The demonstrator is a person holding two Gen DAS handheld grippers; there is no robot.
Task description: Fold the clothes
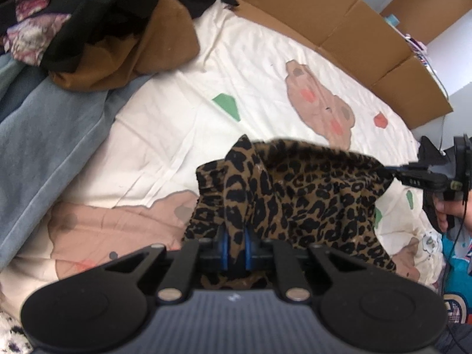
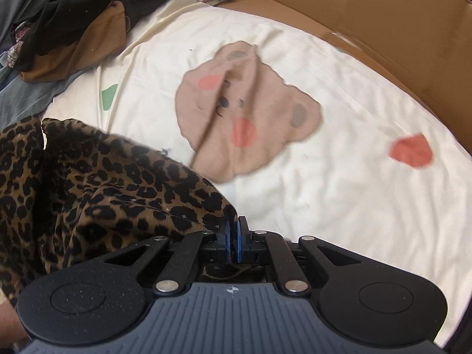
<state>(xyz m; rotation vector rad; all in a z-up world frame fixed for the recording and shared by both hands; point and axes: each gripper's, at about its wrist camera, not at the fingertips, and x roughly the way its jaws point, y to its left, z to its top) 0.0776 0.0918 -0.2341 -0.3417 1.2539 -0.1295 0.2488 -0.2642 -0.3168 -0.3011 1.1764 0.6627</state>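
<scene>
A leopard-print garment [image 1: 309, 194] hangs stretched between my two grippers above a cream bed sheet [image 1: 183, 112] with bear prints. My left gripper [image 1: 236, 247] is shut on one bunched corner of it. My right gripper [image 2: 233, 236] is shut on the other corner; it also shows in the left wrist view [image 1: 392, 172] at the right, held by a hand. In the right wrist view the garment [image 2: 97, 188] drapes off to the left and down.
A pile of clothes, brown [image 1: 132, 53] and black [image 1: 97, 8], lies at the far left on a blue blanket [image 1: 44, 135]. Flattened cardboard [image 1: 348, 29] lines the far edge of the bed. The cream sheet [image 2: 339, 183] spreads ahead.
</scene>
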